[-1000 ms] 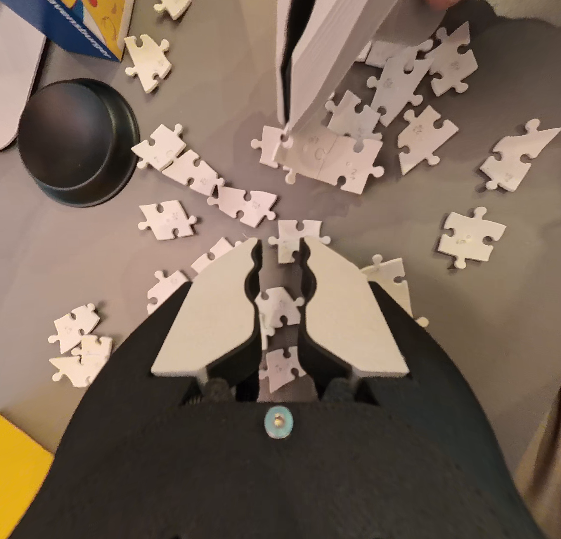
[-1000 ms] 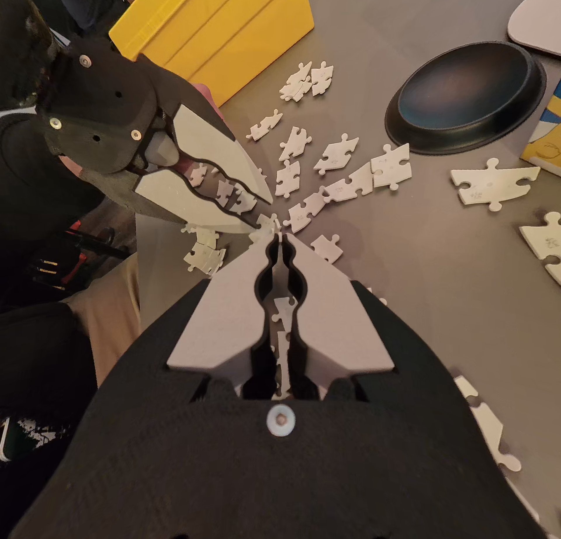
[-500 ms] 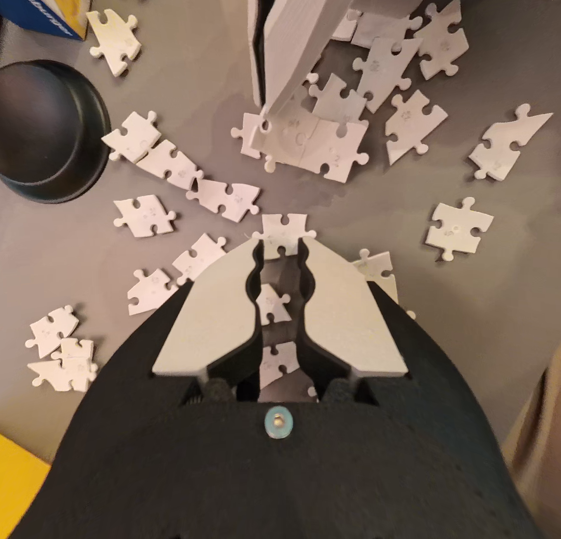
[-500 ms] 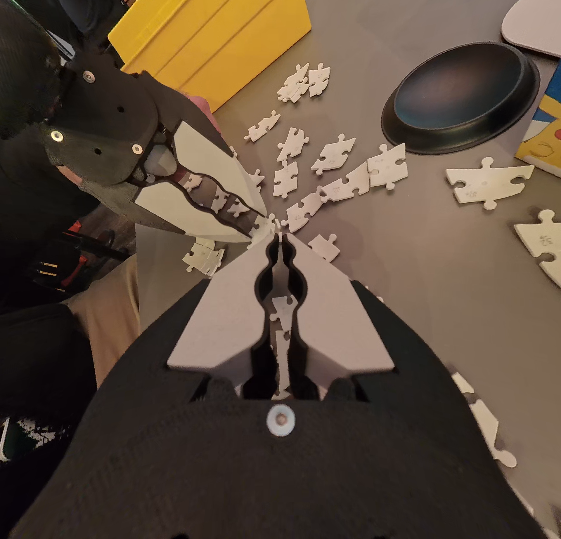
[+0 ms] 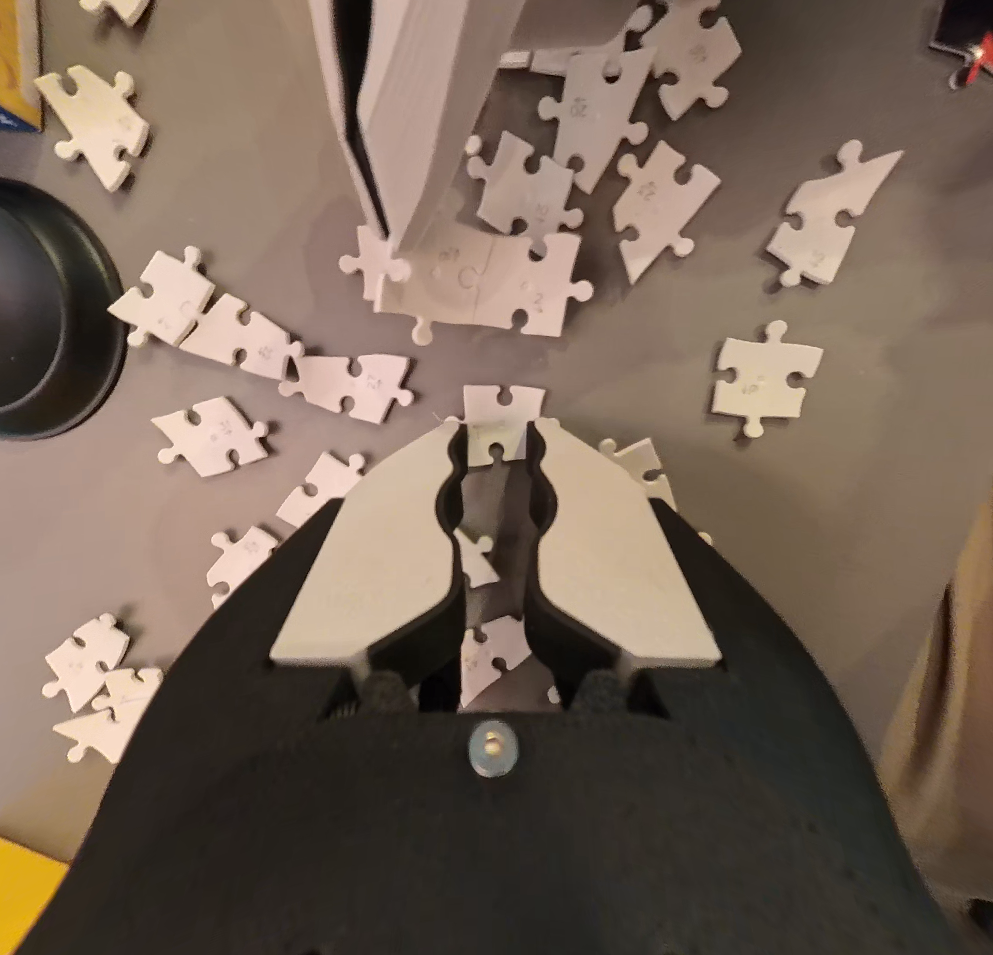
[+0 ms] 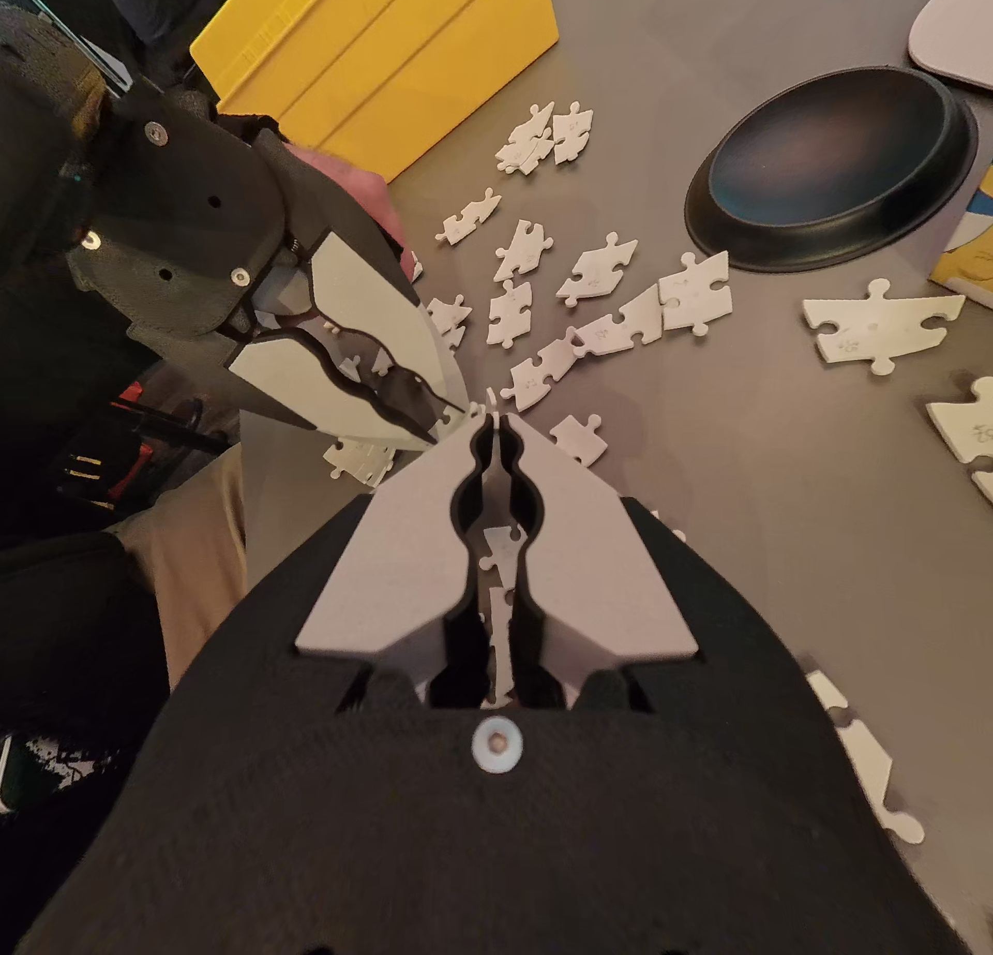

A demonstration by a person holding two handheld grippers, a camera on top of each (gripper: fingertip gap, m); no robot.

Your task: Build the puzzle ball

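Many white puzzle pieces lie on the grey table [image 5: 618, 370]. My left gripper [image 5: 497, 429] has its fingers closed against the sides of one single piece [image 5: 502, 405] at its tips, low over the table. My right gripper [image 6: 494, 424] is shut on the left end of a joined group of pieces [image 5: 473, 284]. In the right wrist view that held piece [image 6: 491, 410] shows edge-on between the tips. In the left wrist view the right gripper [image 5: 384, 236] comes in from the top. In the right wrist view the left gripper [image 6: 446, 424] is at the left, its tips close to mine.
A black round bowl-shaped stand [image 6: 838, 176] sits past the loose pieces. A yellow bin [image 6: 376, 58] stands at the table's far left. A printed box [image 5: 16, 42] is near the stand. Loose pieces [image 5: 765, 381] lie all around. A person's trouser leg [image 5: 945, 687] is at the table edge.
My left gripper moved forward over the table until the single piece sat between its tips, and its jaws narrowed a little. The right gripper kept its hold on the joined group.
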